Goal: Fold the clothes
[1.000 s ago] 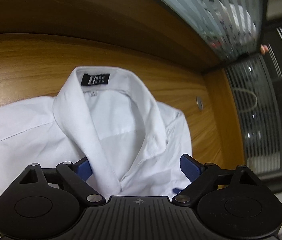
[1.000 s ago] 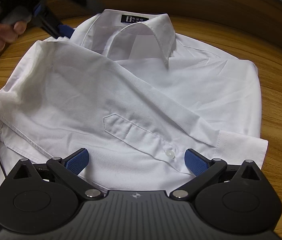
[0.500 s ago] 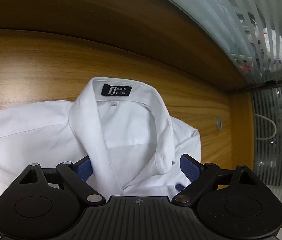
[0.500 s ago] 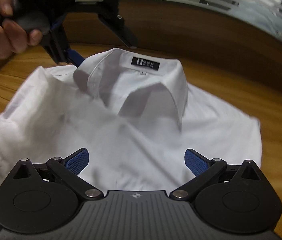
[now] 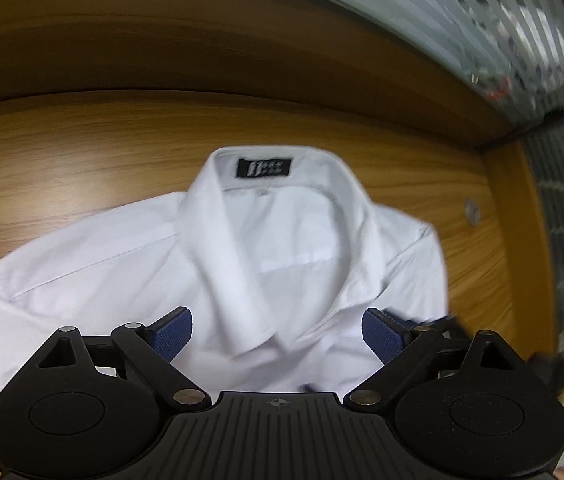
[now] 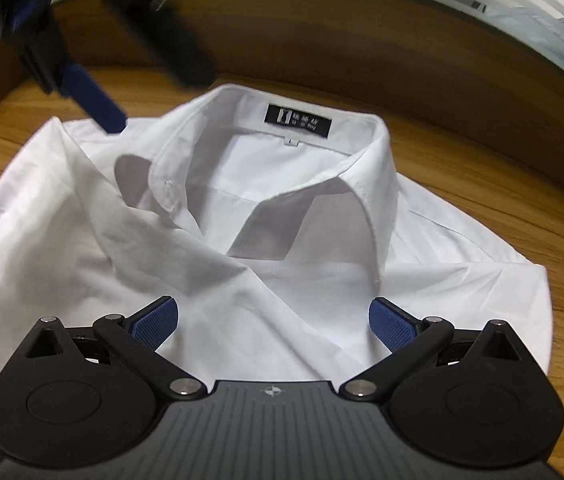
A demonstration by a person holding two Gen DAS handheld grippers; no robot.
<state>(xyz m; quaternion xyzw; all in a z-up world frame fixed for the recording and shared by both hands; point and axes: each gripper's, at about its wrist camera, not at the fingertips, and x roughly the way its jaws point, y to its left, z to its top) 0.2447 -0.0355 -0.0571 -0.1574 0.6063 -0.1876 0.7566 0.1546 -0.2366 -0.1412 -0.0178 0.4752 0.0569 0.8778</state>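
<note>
The white shirt [image 6: 217, 240] lies front-up on the wooden table [image 5: 81, 152], collar [image 6: 378, 168] at the far side, and both my tools, left tool [image 5: 276, 330] and right tool [image 6: 273, 322], hover over it spread wide with nothing in them. I judge it light, limp cloth that slumps unless pinched at a doubled edge. I'd grip shoulder seams or hem; the stiffer collar resists creasing.
</note>
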